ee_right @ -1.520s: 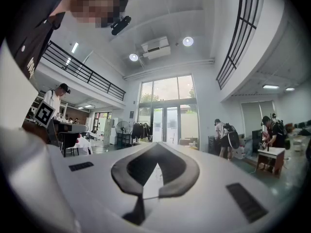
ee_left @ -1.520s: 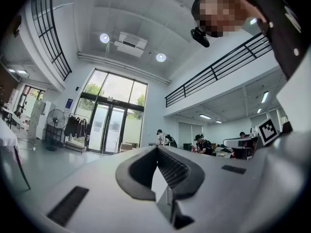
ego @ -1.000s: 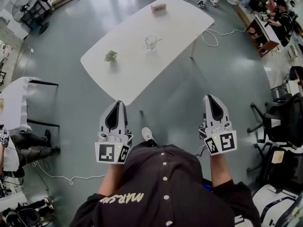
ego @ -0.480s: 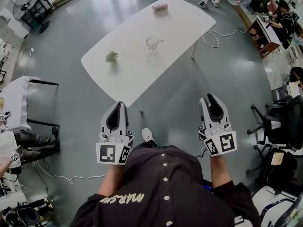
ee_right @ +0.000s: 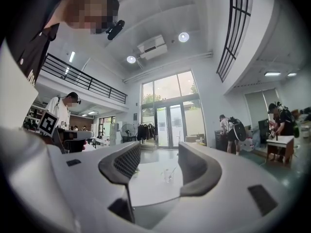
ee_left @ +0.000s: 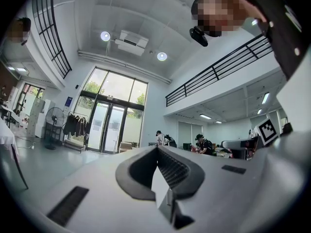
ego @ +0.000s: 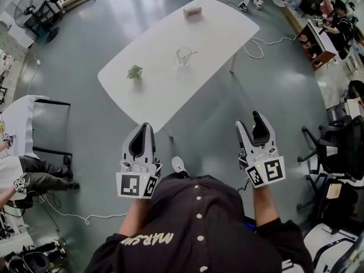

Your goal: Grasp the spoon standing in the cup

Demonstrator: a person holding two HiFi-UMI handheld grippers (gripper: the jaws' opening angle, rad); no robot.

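Finds the white two-jaw right gripper (ee_right: 159, 148) with jaws spread wide, having just been opening, and with nothing pressed between the pads; only far-off table top shows in the gap. Finds the white left gripper (ee_left: 157, 148) with jaws together and nothing between them. Holds both level in front of the dark-shirted chest, over the grey floor (ego: 239, 95), well apart from any object. Looking outward along the right jaws, places the clear glass cup (ee_right: 168, 176) small and distant in the gap, upright on the long white oval table (ego: 165, 98). Places the thin metal spoon (ego: 191, 53) standing in that cup, leaning over the rim toward the right of the head view. Notes a small green plant sprig (ego: 135, 71) left of the cup and a small pinkish box (ego: 192, 11) at the table's far end, both apart from the cup. Counts as done, by judgement, only the opening of the right jaws. Leaves the approach to the table, the lining-up on the spoon handle and the closing. No contact yet with spoon or cup.
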